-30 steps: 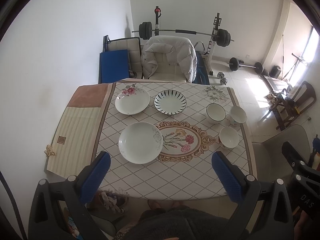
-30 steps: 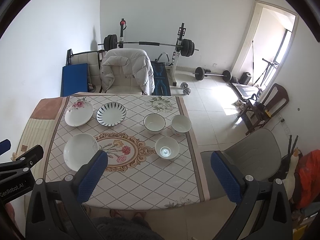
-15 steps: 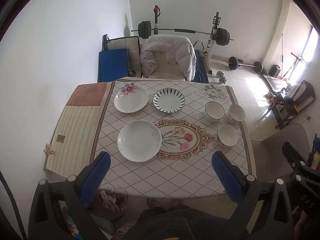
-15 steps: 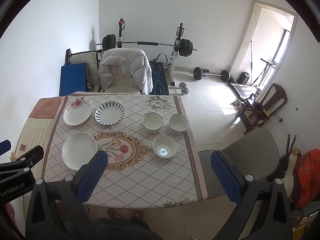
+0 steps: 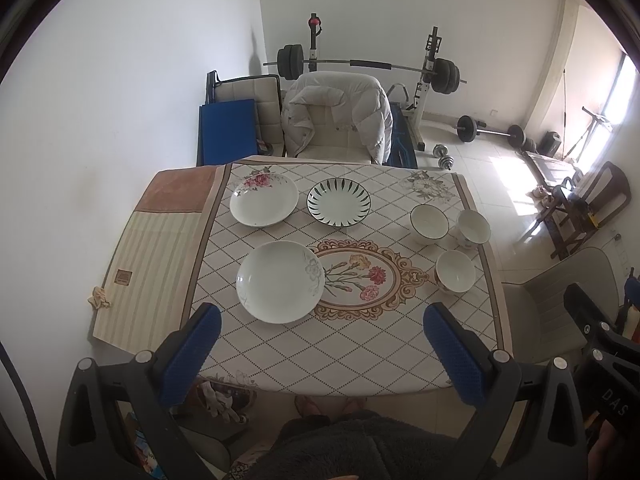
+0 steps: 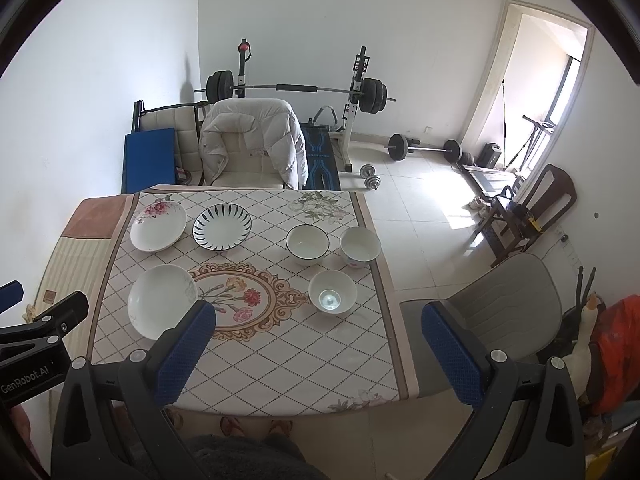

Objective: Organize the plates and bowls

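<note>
Plates [image 5: 280, 281], bowls [image 5: 455, 271] untouched — both tools [image 5: 318, 350] spread.

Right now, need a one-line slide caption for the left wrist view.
Open left gripper above a patterned table set with three plates on the left, three bowls on the right, none stacked.

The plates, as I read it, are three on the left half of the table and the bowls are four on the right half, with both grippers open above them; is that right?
Not quite: there are three bowls, not four. The right wrist view shows the dark-rimmed bowl, the bowl near the table edge and the nearer bowl. The rest holds: three plates on the left, left gripper and right gripper open.
</note>
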Demonstrator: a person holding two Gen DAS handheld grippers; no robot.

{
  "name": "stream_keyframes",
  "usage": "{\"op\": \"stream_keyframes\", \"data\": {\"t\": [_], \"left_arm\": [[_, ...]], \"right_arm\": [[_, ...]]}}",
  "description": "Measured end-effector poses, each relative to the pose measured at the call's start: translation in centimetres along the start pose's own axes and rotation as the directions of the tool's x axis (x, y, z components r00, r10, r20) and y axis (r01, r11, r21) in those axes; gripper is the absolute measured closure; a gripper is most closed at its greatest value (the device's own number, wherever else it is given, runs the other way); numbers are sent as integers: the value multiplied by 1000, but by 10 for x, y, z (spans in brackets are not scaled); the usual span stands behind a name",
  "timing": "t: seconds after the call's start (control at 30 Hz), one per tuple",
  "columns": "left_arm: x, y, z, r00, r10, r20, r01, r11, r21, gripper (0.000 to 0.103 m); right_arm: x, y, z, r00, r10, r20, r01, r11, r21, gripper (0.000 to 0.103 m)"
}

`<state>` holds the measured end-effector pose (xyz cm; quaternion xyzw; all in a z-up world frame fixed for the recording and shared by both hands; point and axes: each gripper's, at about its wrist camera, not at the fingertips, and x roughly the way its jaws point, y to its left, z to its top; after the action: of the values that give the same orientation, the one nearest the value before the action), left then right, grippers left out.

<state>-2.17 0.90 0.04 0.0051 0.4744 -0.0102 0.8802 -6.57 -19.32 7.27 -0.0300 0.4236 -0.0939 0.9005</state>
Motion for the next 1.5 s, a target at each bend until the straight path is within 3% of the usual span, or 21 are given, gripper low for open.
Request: {"op": "stream_keyframes", "data": {"t": [0.8, 1.1, 1.23, 1.3, 1.4, 1.5], "left_arm": [[-12, -8, 2, 1000, 5, 26, -5, 1000, 3, 0], [-7, -4, 7, 999, -1, 38, 1, 1000, -5, 0], [21, 24, 24, 997, 45, 69, -42, 998, -51, 0], [47, 47, 33, 995, 87, 40, -83, 993, -89, 0], [93, 86, 40, 993, 115, -34, -118, 983, -139, 0], [145, 120, 40, 986, 116, -115, -134, 978, -159, 1]], "right_arm": [[-9, -2, -1, 999, -15, 39, 14, 1000, 7, 0], [5, -7, 6, 999, 26, 26, -27, 999, 35, 0], [39, -8, 9, 994, 108, -21, -107, 993, 56, 0], [68, -6, 10, 984, 164, -69, -159, 985, 68, 0], [122, 5, 10, 952, 271, -145, -259, 961, 97, 0], [187, 34, 4, 915, 324, -241, -311, 946, 91, 0]]}}
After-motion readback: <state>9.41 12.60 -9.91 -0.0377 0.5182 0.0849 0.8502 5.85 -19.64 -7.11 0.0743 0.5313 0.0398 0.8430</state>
